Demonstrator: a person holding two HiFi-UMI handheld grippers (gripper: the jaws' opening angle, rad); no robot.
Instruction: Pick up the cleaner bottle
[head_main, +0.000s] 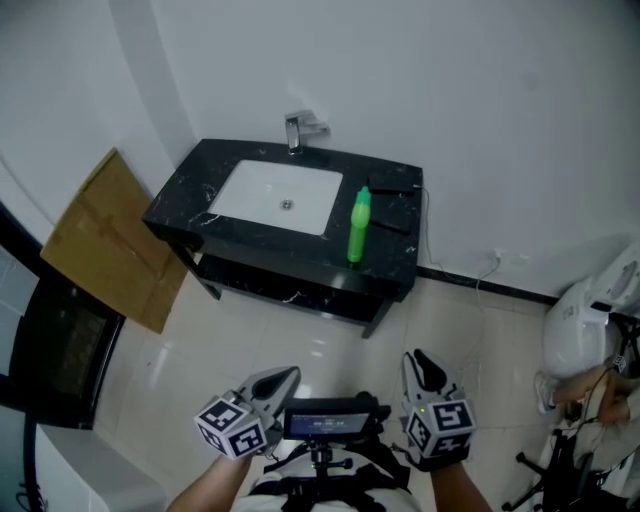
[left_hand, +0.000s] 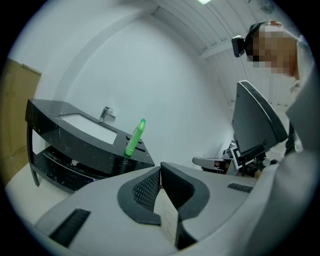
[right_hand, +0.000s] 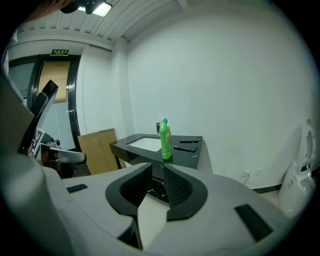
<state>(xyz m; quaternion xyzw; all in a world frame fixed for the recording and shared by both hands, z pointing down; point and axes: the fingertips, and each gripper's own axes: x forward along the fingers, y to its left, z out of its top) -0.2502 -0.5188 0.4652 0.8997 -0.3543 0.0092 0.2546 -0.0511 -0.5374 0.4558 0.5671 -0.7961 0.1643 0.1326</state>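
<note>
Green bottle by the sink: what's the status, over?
Left gripper shut, right gripper slightly open, both empty. Green bottle upright on counter, far off, untouched. Nothing in the way.

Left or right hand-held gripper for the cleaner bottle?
Probably right: the cleaner bottle stands almost straight ahead of the right hand-held gripper, jaws apart; the left hand-held gripper is shut, bottle off-line.

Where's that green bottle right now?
In the head view the green bottle stands upright on the black counter, just right of the white sink basin, near the front edge.
</note>
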